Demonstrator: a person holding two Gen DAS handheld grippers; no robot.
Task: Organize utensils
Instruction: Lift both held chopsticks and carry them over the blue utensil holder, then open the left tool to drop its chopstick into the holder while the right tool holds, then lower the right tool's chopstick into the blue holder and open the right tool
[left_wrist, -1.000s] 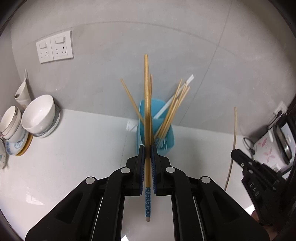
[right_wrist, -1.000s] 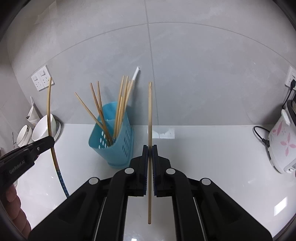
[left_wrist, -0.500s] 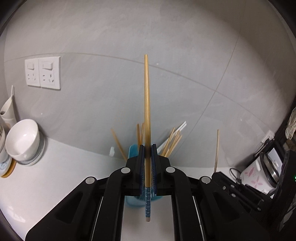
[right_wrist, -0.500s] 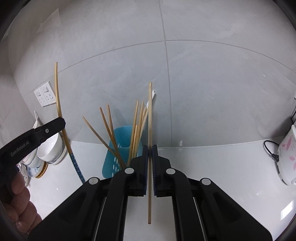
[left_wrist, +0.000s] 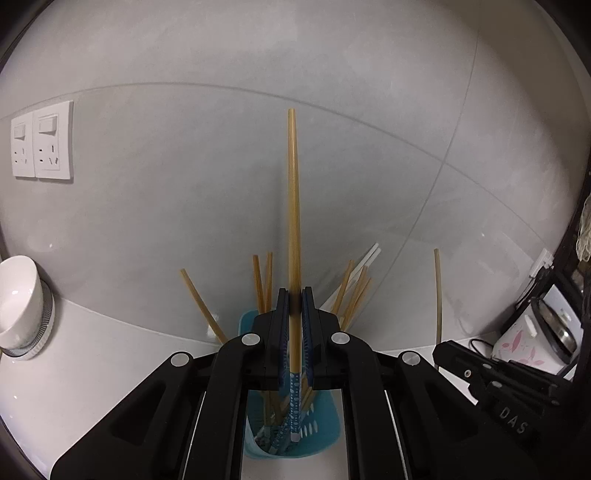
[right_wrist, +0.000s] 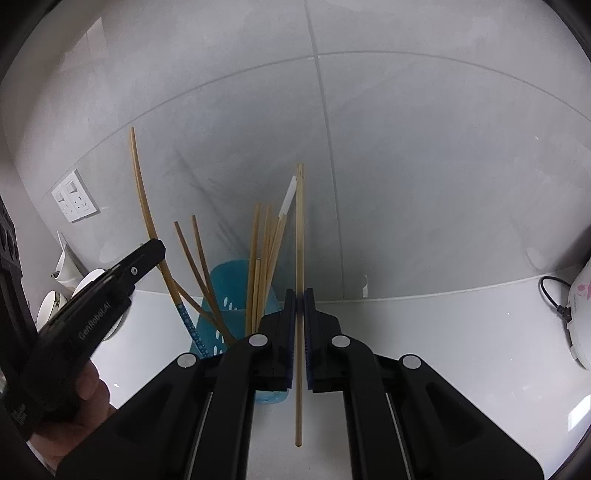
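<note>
A blue slotted utensil holder (left_wrist: 321, 432) (right_wrist: 229, 295) stands on the white counter and holds several bamboo chopsticks. My left gripper (left_wrist: 293, 295) is shut on a bamboo chopstick with a blue patterned end (left_wrist: 293, 221). It holds it upright right over the holder, the blue end down inside the holder's mouth. My right gripper (right_wrist: 300, 295) is shut on a plain bamboo chopstick (right_wrist: 300, 240), upright, just right of the holder and above the counter. The left gripper (right_wrist: 122, 273) with its chopstick also shows in the right wrist view.
White bowls (left_wrist: 18, 299) are stacked at the counter's left end. A double wall socket (left_wrist: 42, 144) is on the grey tiled wall. A white rice cooker (right_wrist: 581, 317) with its black cord stands at the right end.
My left gripper has carried its chopstick over the holder and lowered the blue end into it. My right gripper has moved closer to the holder, still gripping its chopstick.
</note>
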